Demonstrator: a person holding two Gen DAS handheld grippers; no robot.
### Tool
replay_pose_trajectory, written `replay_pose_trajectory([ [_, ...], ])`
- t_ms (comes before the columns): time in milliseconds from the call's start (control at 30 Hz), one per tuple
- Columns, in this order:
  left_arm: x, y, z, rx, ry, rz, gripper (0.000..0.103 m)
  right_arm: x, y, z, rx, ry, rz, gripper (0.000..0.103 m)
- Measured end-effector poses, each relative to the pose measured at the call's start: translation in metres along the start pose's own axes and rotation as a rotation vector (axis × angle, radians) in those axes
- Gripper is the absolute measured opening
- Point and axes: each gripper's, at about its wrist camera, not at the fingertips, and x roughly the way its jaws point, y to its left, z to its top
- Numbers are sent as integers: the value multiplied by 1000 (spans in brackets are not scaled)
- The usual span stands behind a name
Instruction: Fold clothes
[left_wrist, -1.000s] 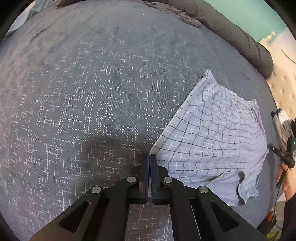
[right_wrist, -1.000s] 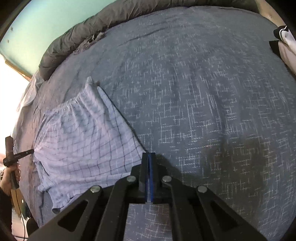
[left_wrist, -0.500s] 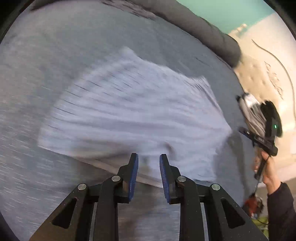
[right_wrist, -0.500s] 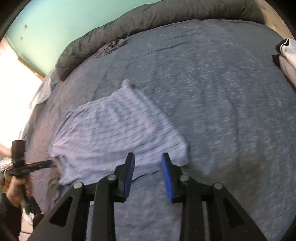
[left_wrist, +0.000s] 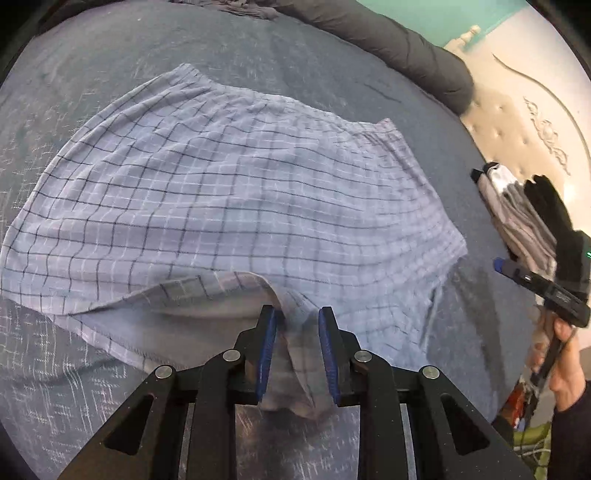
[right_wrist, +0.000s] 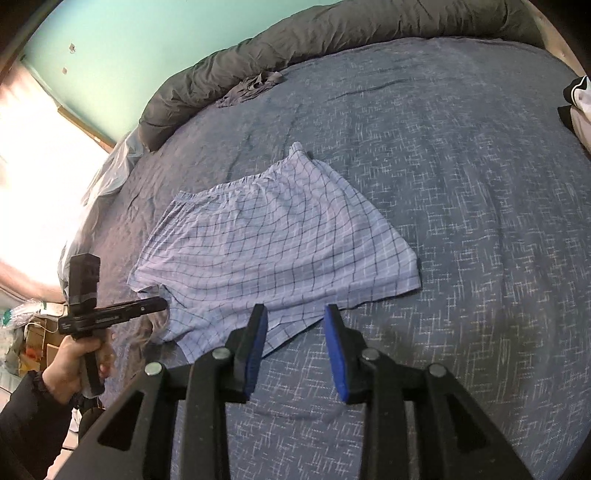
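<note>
Now both hand-held grippers, left (left_wrist: 296, 317) and right (right_wrist: 296, 317), gape open, having released the checked shorts (right_wrist: 273, 254).

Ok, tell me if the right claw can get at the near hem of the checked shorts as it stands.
Probably yes: the right claw is open, the checked shorts hem lies just ahead on the bedspread, nothing between.

A home bedroom; a wide bed (right_wrist: 461, 155) in blue cover, rolled grey duvet (right_wrist: 295, 40), tufted headboard (left_wrist: 517, 122).
</note>
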Motion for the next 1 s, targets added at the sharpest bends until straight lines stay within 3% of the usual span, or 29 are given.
replay_pose_trajectory([
  [67,5,0,1,0,-5,-9,19,-3,-1,0,-2,-3,-2,33],
  [100,5,0,1,7,-5,-14,7,-2,-1,0,0,-1,-2,33],
  [133,5,-1,0,15,-2,-14,2,-2,-1,0,1,2,-2,34],
  [400,-18,-3,-9,59,21,-35,2,13,11,-5,-14,55,41,34],
  [733,-23,20,-24,39,59,46,2,57,56,-27,-76,186,116,41],
  [1000,-31,32,-31,-29,29,-3,3,93,87,-38,-92,255,149,45],
])
